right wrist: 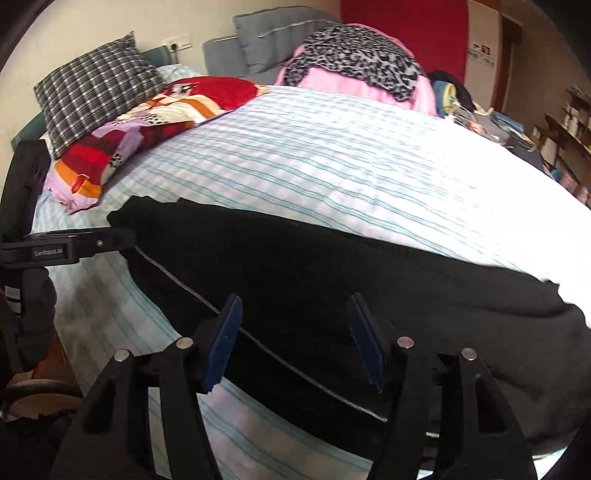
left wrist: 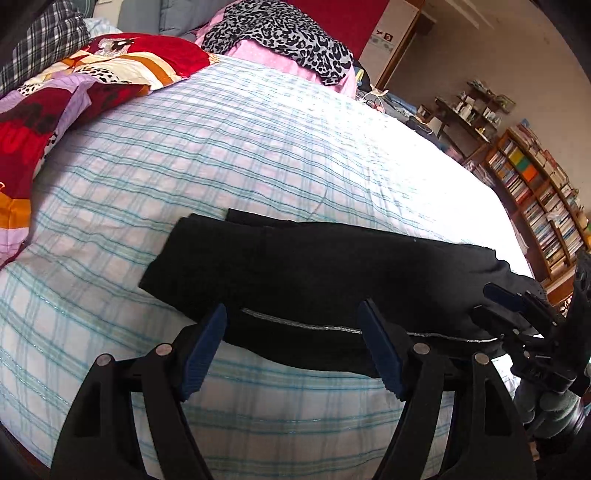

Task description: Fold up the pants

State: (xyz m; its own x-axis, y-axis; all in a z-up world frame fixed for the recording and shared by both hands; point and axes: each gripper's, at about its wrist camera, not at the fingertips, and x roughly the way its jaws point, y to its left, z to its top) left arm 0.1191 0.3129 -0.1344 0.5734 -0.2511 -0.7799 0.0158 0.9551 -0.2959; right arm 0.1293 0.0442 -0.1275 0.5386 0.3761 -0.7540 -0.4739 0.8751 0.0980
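Note:
Black pants (left wrist: 314, 269) with a thin grey stripe lie folded into a long band across the blue-checked bed sheet (left wrist: 240, 147). My left gripper (left wrist: 293, 308) hovers open over their near edge, with nothing pressed between its blue pads. At that view's right edge, my right gripper (left wrist: 517, 306) sits over the band's right end. In the right wrist view the pants (right wrist: 332, 288) stretch from left to right, and my right gripper (right wrist: 295, 299) stands open above them near the stripe, gripping no cloth. Part of the left gripper's body (right wrist: 74, 243) shows by the band's left end.
A red patterned blanket (left wrist: 92, 85) and a plaid pillow (right wrist: 96, 92) lie at the bed's far left. Leopard-print cloth (left wrist: 280, 33) on pink fabric sits at the far side. Bookshelves (left wrist: 535, 206) stand to the right of the bed.

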